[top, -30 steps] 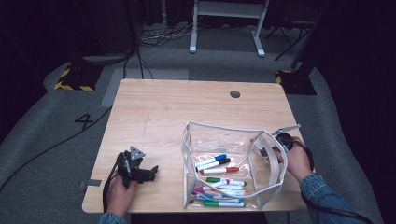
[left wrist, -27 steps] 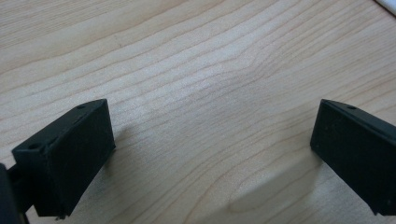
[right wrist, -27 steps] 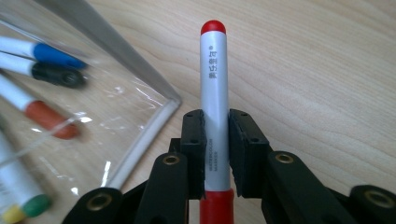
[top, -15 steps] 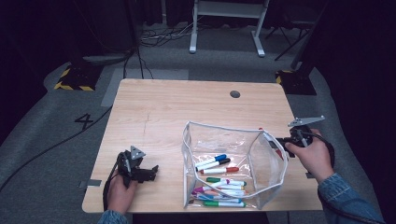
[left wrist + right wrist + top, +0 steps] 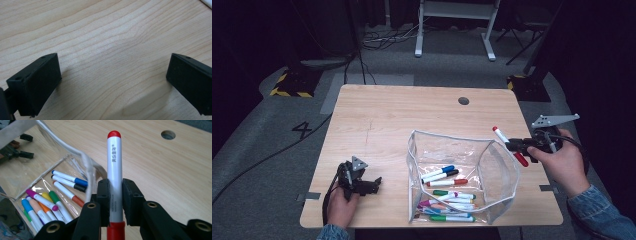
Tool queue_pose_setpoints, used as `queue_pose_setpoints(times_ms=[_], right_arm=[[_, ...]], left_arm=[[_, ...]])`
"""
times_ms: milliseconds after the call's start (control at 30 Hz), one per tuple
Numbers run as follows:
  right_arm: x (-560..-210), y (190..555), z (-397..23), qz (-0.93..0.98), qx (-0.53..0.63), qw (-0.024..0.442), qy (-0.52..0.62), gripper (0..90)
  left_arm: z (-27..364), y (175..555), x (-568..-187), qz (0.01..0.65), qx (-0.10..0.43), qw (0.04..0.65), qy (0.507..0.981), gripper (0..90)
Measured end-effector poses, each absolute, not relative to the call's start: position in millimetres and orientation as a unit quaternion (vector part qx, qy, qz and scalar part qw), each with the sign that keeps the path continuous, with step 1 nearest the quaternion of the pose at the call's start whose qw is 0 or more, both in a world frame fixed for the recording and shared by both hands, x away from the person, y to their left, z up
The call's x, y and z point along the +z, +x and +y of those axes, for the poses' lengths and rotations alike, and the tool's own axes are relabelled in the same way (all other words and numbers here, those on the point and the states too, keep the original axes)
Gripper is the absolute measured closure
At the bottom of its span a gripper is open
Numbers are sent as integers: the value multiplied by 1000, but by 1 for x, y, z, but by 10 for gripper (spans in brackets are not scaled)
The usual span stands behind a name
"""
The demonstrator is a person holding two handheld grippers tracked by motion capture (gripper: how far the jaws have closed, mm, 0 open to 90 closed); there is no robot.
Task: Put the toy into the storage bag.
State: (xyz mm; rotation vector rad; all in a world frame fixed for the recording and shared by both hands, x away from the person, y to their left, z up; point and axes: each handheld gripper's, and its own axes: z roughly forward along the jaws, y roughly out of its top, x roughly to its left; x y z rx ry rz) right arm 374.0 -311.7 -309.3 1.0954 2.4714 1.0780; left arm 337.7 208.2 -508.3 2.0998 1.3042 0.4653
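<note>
My right gripper [image 5: 515, 145] [image 5: 115, 195] is shut on a red marker [image 5: 510, 145] [image 5: 114, 172], white-bodied with a red cap and red end, held in the air just right of the clear pouch [image 5: 497, 170]. The pouch stands open on the wooden table [image 5: 402, 115] and holds several coloured markers [image 5: 447, 192] [image 5: 47, 202]. My left gripper [image 5: 372, 184] [image 5: 113, 80] rests on the table near the front left edge, jaws wide apart with only bare wood between them.
A round cable hole [image 5: 463, 100] [image 5: 168, 134] sits in the table's far right part. Dark floor with cables and a white stand [image 5: 452, 25] lies beyond the table. A person's hands and denim sleeve [image 5: 597, 215] come in from the front.
The right gripper has lifted out of the pouch, carrying the red marker up and to the right. The left gripper has stayed in place.
</note>
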Motion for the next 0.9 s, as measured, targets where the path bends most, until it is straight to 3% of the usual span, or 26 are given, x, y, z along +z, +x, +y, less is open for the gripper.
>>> queue_pose_setpoints(times_ms=[300,900], right_arm=[[-282,359,-295,856,376,122,334,770],[-271,328,-227,901,369,68,220,770]], left_arm=[[208,338,-508,493,176,308,794,0],[208,338,-508,493,176,308,794,0]])
